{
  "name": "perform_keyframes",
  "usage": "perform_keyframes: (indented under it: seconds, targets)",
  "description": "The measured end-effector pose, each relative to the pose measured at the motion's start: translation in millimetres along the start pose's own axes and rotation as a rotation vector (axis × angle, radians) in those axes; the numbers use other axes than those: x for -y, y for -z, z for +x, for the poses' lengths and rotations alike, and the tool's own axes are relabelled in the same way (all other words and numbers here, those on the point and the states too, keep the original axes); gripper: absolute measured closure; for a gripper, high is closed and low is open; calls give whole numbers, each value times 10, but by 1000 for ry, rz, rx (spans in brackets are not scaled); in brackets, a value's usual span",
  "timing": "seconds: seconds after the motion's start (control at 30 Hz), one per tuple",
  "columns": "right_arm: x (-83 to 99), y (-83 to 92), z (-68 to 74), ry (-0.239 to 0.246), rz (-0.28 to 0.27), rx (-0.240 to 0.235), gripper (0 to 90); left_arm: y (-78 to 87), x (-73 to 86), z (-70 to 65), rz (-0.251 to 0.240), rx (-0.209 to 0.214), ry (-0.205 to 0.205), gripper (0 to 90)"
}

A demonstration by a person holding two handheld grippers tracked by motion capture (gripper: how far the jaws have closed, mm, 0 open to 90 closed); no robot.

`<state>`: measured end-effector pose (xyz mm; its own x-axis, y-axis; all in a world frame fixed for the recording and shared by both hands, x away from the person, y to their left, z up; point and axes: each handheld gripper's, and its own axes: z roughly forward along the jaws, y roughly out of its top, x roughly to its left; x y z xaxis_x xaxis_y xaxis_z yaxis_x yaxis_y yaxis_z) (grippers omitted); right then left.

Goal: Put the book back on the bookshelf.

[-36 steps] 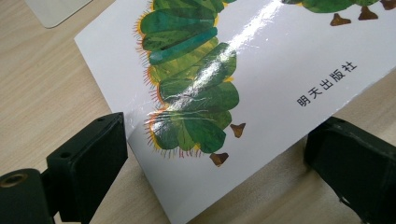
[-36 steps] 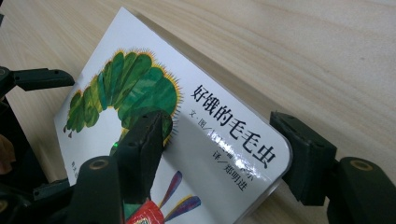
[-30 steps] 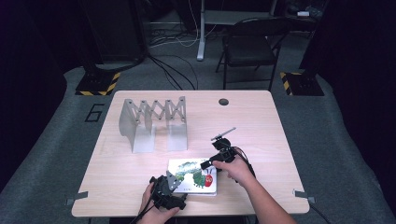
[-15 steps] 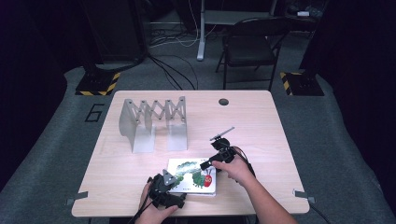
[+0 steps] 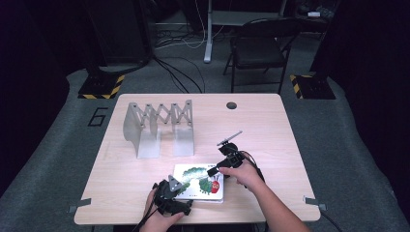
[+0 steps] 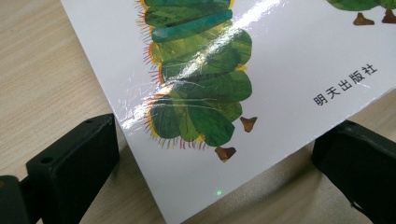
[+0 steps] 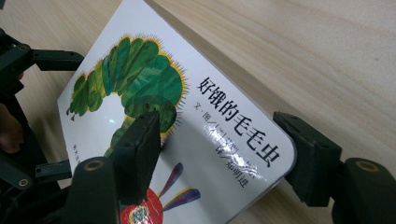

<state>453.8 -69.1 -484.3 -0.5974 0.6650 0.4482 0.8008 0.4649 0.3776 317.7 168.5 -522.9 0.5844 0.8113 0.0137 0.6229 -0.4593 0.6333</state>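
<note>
High view: picture book (image 5: 199,181) flat at near edge of surface (image 5: 270,145), left claw (image 5: 178,184) and right claw (image 5: 218,168) open, straddling opposite corners, probably to steady before lifting.

2 black grippers (image 5: 220,169) with blocky square jaws, round screw holes, bare forearms.

Book: a glossy white picture book (image 6: 280,93) lies flat on the table, its near corner at 6 o'clock.
Cover art: a green caterpillar body with brown feet, running from 12 o'clock toward centre.
Print: black characters at 3 o'clock.
Left claw (image 6: 219,182): two black jaws at 8 and 4 o'clock, spread wide, flanking the corner without pressing it.
Table (image 6: 42,79): pale wood grain.
</note>
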Motion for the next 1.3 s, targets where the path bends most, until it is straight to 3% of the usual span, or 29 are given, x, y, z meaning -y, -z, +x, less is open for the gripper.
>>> perform_keyframes:
  seconds: [0.1, 0.3, 0.53, 1.3]
  targets:
    - [-4, 9, -19, -7, 3, -10, 370, 1, 0, -4, 1, -6, 1, 4]
    - [-21, 41, -18, 33, 15, -17, 387, 1, -5, -8, 9, -8, 5, 1]
    - [-10, 88, -58, 54, -14, -48, 445, -8, -6, -13, 1, -8, 12, 0]
    - [-80, 224, -42, 68, -28, -98, 550, 0, -25, 24, 14, -1, 2, 12]
